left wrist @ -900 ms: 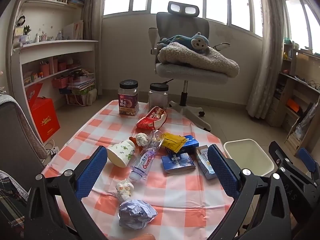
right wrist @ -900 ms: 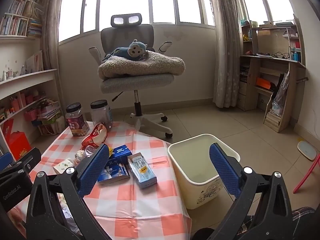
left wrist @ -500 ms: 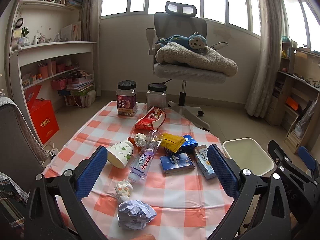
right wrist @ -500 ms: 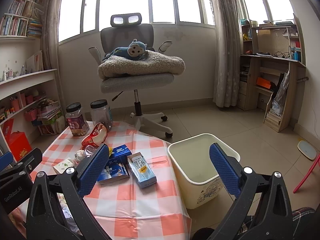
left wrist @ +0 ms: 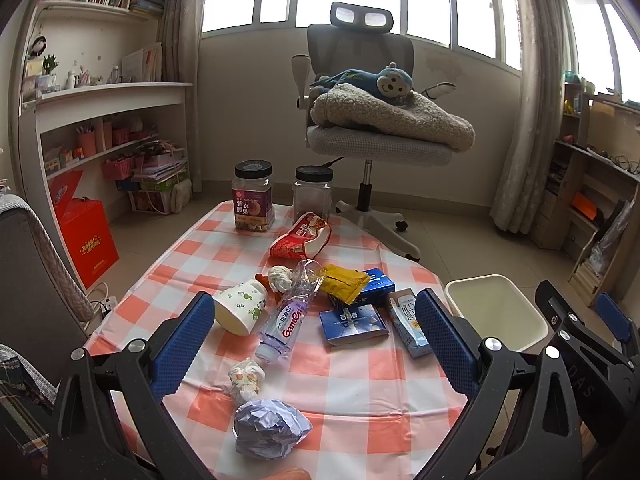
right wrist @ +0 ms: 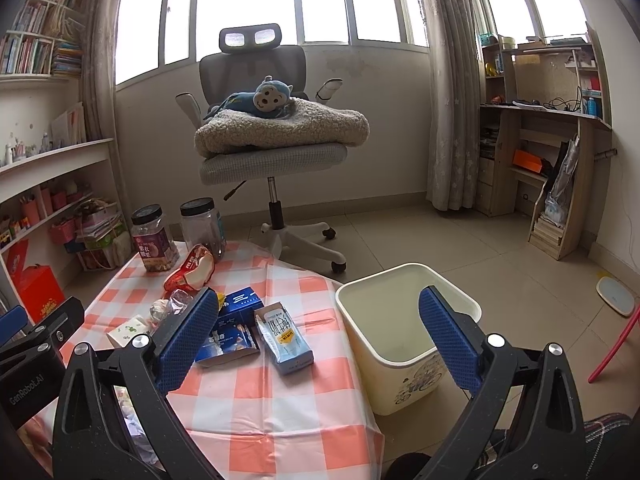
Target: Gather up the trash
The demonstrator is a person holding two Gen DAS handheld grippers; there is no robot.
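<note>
Trash lies on a table with an orange-checked cloth [left wrist: 360, 384]: a crumpled purple paper ball [left wrist: 270, 428], a small paper wad [left wrist: 247, 375], a paper cup [left wrist: 240, 307], a crushed plastic bottle [left wrist: 290, 312], a yellow wrapper [left wrist: 345, 279], a red snack bag [left wrist: 300, 241], blue boxes [left wrist: 353, 324] and a carton [right wrist: 284, 338]. A cream trash bin [right wrist: 404, 332] stands on the floor right of the table. My left gripper [left wrist: 314, 344] is open and empty above the near table edge. My right gripper [right wrist: 318, 338] is open and empty, above the table corner and bin.
Two jars with black lids [left wrist: 253, 197] stand at the table's far end. An office chair [left wrist: 372, 136] with a blanket and plush monkey is behind it. Shelves [left wrist: 100, 128] line the left wall, a desk [right wrist: 540, 160] the right. A grey seat [left wrist: 28, 280] is at the left.
Both grippers stay open and empty. The left wrist view has shifted slightly, with the table items sitting a little lower and nearer. The right view is almost unchanged.
</note>
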